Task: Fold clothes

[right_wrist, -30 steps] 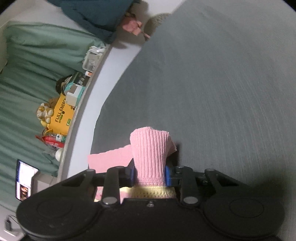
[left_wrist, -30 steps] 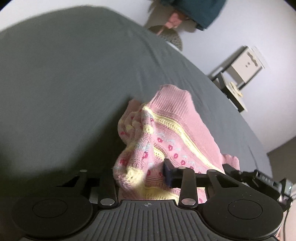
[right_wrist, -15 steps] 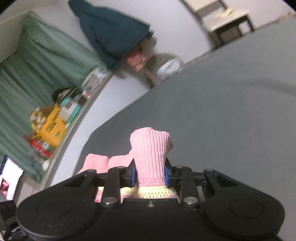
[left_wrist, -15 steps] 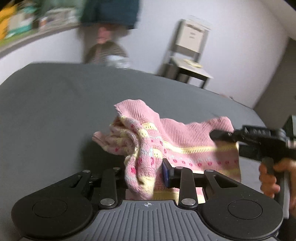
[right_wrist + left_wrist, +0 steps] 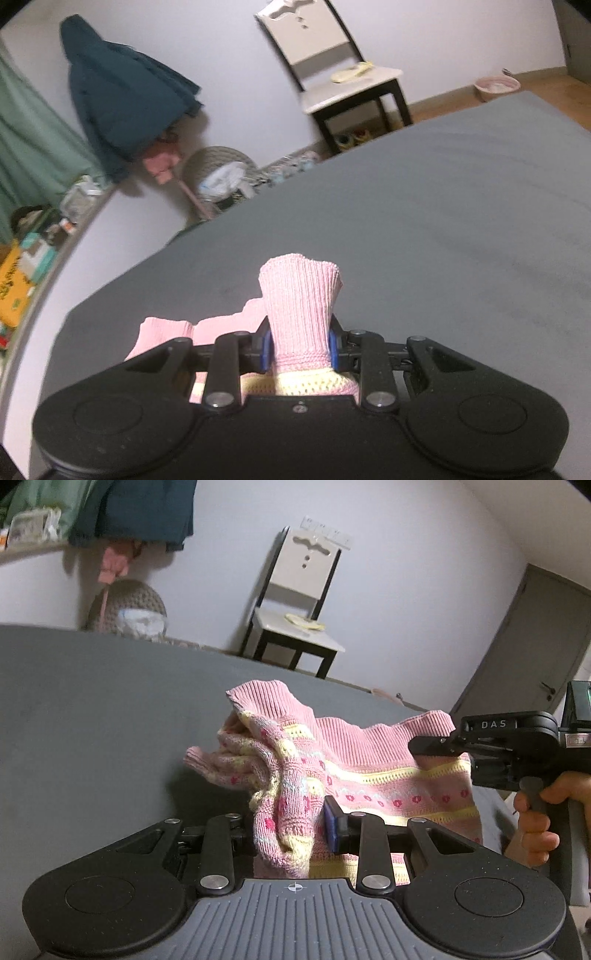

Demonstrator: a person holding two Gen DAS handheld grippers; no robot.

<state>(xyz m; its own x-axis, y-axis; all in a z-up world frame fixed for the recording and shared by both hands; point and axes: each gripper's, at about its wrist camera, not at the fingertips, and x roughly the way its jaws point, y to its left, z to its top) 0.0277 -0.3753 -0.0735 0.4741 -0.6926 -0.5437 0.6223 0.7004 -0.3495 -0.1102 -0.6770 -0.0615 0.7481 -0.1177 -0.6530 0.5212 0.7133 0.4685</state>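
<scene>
The left gripper [image 5: 290,829] is clamped on a bunched fold of the pink knitted garment [image 5: 354,753]; the blue pad at its right finger presses the fabric. The right gripper [image 5: 299,349] is clamped on the ribbed pink hem of the same garment, which stands up between its two blue pads. In the left wrist view, the right gripper enters at 3 o'clock, its black finger lying across the garment's upper edge, and a hand [image 5: 539,816] wraps its handle with fingers curled on the trigger. The garment hangs stretched between the two grippers, above the grey bed surface [image 5: 92,709], with a loose wad of patterned fabric at 10 o'clock from the left gripper.

Beyond the bed edge, a chair [image 5: 295,602] stands against the wall at 12 o'clock. A woven basket [image 5: 127,609] sits at 11 o'clock beneath a hanging dark-blue coat [image 5: 122,96]. A grey door [image 5: 535,646] is at 2 o'clock.
</scene>
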